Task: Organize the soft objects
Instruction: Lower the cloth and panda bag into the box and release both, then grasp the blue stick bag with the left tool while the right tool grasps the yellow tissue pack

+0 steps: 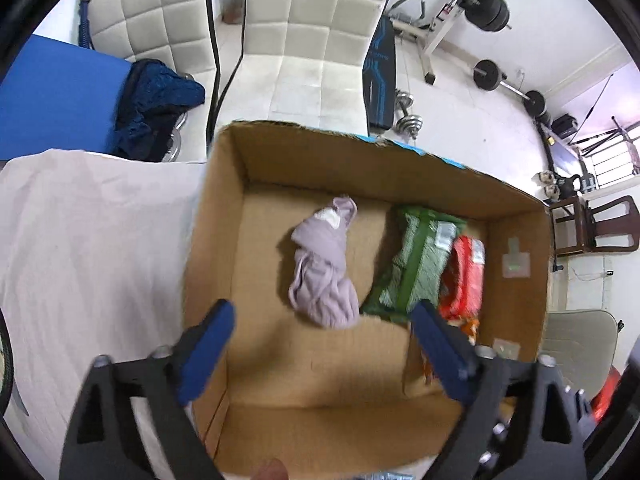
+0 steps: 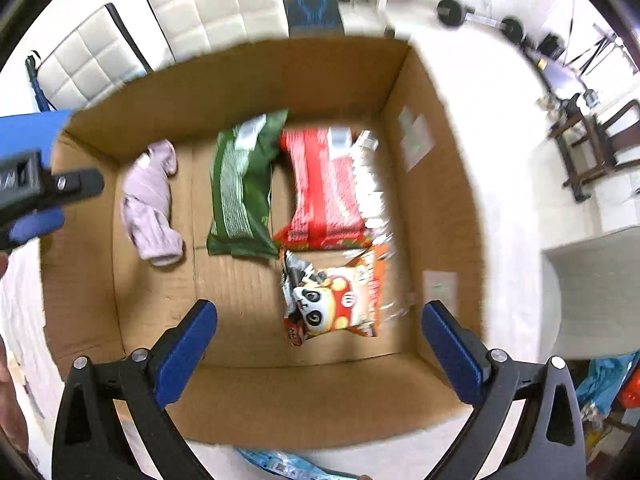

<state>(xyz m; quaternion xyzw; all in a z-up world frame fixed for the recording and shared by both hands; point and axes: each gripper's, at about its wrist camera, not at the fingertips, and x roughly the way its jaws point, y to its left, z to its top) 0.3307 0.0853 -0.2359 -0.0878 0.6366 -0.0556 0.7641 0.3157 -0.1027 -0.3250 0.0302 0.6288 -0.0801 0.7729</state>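
The soft purple cloth (image 2: pixel 150 204) lies bunched at the left of the cardboard box (image 2: pixel 440 208), near the left wall. Beside it sits the green packet (image 2: pixel 244 188), then the red packet (image 2: pixel 324 188), with the panda snack bag (image 2: pixel 332 300) just in front. The left gripper (image 1: pixel 322 344) and the right gripper (image 2: pixel 320 344) both hang over the box, spread wide and holding nothing. A claw reaching down could bump the box wall, or squash the crinkly panda snack bag and pop it
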